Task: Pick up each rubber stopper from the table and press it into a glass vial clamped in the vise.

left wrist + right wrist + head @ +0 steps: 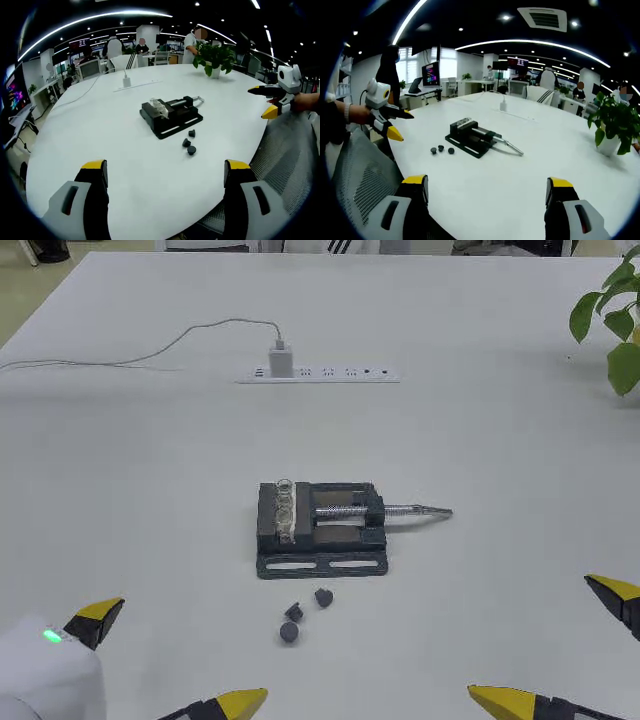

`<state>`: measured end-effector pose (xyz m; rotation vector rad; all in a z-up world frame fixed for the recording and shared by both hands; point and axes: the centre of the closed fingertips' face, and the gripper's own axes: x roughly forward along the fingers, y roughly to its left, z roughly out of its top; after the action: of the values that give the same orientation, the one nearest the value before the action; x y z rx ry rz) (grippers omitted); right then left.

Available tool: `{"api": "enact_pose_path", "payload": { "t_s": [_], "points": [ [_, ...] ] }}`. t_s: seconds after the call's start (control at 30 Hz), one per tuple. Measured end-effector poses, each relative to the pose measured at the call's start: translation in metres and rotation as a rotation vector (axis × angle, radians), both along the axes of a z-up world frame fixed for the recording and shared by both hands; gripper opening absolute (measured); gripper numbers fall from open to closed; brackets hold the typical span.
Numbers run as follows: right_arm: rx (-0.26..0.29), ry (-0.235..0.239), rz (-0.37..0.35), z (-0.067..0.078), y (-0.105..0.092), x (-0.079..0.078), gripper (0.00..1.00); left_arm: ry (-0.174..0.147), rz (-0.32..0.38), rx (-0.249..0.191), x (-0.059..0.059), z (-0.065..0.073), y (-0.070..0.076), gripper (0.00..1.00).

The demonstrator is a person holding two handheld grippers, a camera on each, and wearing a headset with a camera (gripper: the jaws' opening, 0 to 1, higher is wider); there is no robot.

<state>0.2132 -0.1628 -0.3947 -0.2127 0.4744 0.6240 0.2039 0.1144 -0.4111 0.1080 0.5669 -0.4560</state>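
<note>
Left gripper [170, 660]: hung over the near-left edge of the white table [150, 460], jaws spread wide and holding nothing, well apart from the work.

Glass vials [285, 505]: stood upright in a short row, clamped at the left end of the vise. No stopper appeared seated in any of them, though they were too small to count with certainty.

Rubber stoppers [293, 612]: three dark pieces lay loose on the table just in front of the vise, near one another and untouched.

Vise [335, 540]: sat flat at mid-table, its screw handle pointing right.

Power strip [320, 373]: lay well beyond the vise, a white charger [280, 360] plugged in at its left end.

Right gripper [556, 645]: hung at the near-right edge, jaws likewise wide apart and empty.

Stage: by appearance, the job had not begun.

Risk, pickup: the stoppers were small and close together, so wide jaws closing on one could nudge or scatter its neighbours, and a rounded piece could squirt out of an off-centre pinch.

Risk, pressing: a stopper brought down tilted could jam at the rim. Hard sideways force on thin glass could crack a vial or shift it in the clamp.
</note>
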Motion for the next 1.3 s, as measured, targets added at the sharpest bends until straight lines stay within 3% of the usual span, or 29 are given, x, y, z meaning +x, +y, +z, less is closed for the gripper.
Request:
{"api": "enact_pose_path", "payload": {
  "t_s": [0.37,0.7,0.9,1.2,1.3],
  "points": [
    [-0.024,-0.026,0.036,0.008,0.012,0.016,0.96,0.009,-0.024,0.002,0.003,-0.004,-0.003,0.99],
    [-0.009,-0.074,0.101,0.018,0.053,0.044,0.93,-0.002,-0.022,0.002,0.005,-0.003,-0.003,0.99],
    [-0.025,-0.061,0.144,0.007,0.077,0.051,0.91,0.001,-0.021,0.003,0.003,-0.005,-0.001,0.99],
    [-0.011,-0.012,0.168,-0.009,0.107,0.06,0.79,-0.002,-0.012,-0.003,0.003,-0.004,0.001,0.99],
    [-0.031,0.022,0.183,-0.021,0.118,0.059,0.75,-0.003,-0.014,-0.005,0.003,-0.003,-0.001,0.99]
  ]
}}
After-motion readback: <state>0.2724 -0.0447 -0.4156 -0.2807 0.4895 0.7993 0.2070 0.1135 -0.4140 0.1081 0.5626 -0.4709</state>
